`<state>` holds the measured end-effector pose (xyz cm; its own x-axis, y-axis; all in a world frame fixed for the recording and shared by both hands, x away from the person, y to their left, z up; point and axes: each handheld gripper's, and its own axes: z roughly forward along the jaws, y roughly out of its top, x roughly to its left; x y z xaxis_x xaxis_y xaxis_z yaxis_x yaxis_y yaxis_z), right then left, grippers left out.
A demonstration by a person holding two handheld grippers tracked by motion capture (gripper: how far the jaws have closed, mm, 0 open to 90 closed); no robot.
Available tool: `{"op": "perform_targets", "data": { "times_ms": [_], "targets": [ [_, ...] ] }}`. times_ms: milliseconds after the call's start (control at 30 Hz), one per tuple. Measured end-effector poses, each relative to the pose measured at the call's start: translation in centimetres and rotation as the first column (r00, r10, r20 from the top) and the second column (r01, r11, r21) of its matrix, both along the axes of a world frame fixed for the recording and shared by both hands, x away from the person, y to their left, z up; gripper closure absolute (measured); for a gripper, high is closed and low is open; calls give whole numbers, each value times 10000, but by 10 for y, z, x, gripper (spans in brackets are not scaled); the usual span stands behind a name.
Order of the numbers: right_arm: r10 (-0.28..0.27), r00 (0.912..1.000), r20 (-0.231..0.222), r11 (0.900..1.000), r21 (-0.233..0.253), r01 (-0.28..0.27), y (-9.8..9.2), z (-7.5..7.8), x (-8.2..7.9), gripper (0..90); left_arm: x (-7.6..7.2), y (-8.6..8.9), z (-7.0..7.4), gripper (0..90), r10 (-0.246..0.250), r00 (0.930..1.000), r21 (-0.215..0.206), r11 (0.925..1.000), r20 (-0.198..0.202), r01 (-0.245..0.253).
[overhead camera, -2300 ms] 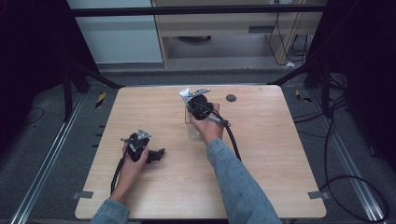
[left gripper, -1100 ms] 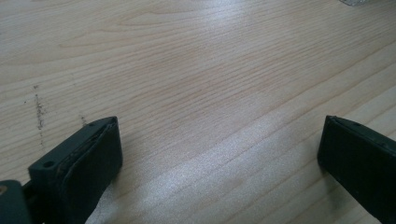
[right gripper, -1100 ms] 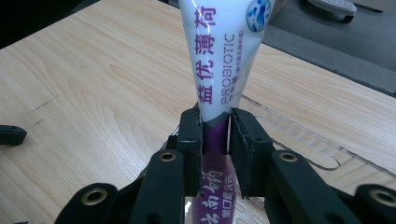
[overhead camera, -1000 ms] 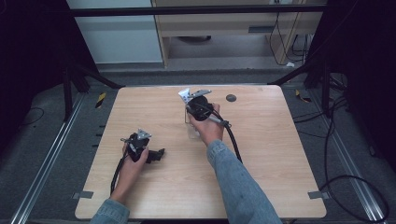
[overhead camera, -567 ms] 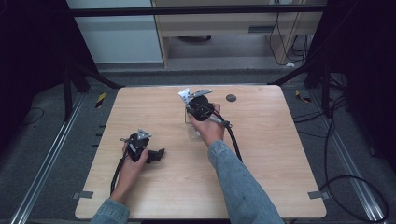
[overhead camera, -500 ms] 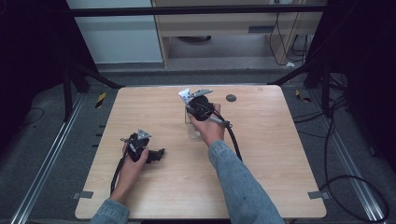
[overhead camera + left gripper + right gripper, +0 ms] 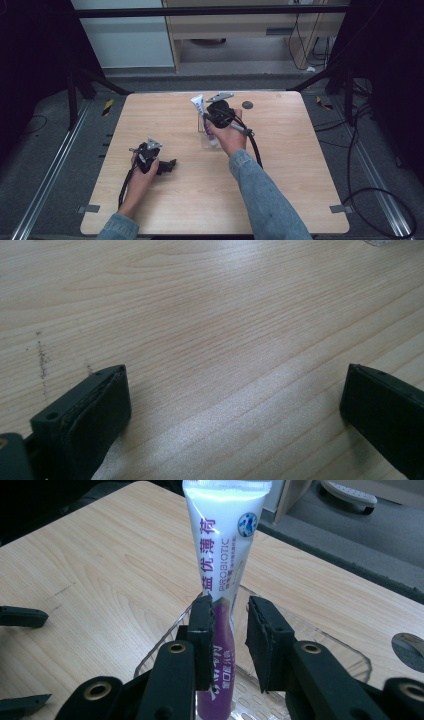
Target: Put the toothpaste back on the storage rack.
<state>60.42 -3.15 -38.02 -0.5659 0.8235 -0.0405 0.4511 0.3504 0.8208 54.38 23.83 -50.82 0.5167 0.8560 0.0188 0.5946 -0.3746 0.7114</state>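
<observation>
The white-and-purple plastic toothpaste tube (image 7: 225, 580) is held upright over the clear perforated plastic tray (image 7: 320, 645) on the light wooden table (image 7: 300, 165). The right hand-held gripper (image 7: 227, 640) stands slightly parted around the tube; a firm grip cannot be confirmed. Placement appears in hand; lowering is judged next. The left hand-held gripper (image 7: 235, 410) rests wide apart, empty. Positions match the earlier frames.

I see a white-and-purple plastic toothpaste tube (image 7: 220, 595) with purple lettering, a clear perforated plastic tray (image 7: 320, 645), and a pale wood-grain table (image 7: 165, 120).
</observation>
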Motion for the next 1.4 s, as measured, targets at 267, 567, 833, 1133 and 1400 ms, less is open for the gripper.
{"op": "perform_targets", "data": {
  "times_ms": [267,567,833,1133,1400],
  "targets": [
    [78,9999,67,9999,83,-79,-7,10,-6,711,0,0,0,0,2,10000,6,10000,-2,-2],
    [163,9998,93,9997,195,-165,-17,22,-14,664,0,0,0,0,12,10000,-7,10000,9,-12],
    [319,9995,85,9986,408,-322,-23,29,-19,541,0,0,0,0,17,10000,-17,10000,9,-17],
    [503,9987,78,9957,781,-508,-27,26,-21,309,0,0,0,0,13,10000,-19,10000,11,-13],
    [803,9959,415,9906,1075,-843,-29,28,-22,172,1,0,0,0,-6,10000,-33,10000,6,7]
  ]
}}
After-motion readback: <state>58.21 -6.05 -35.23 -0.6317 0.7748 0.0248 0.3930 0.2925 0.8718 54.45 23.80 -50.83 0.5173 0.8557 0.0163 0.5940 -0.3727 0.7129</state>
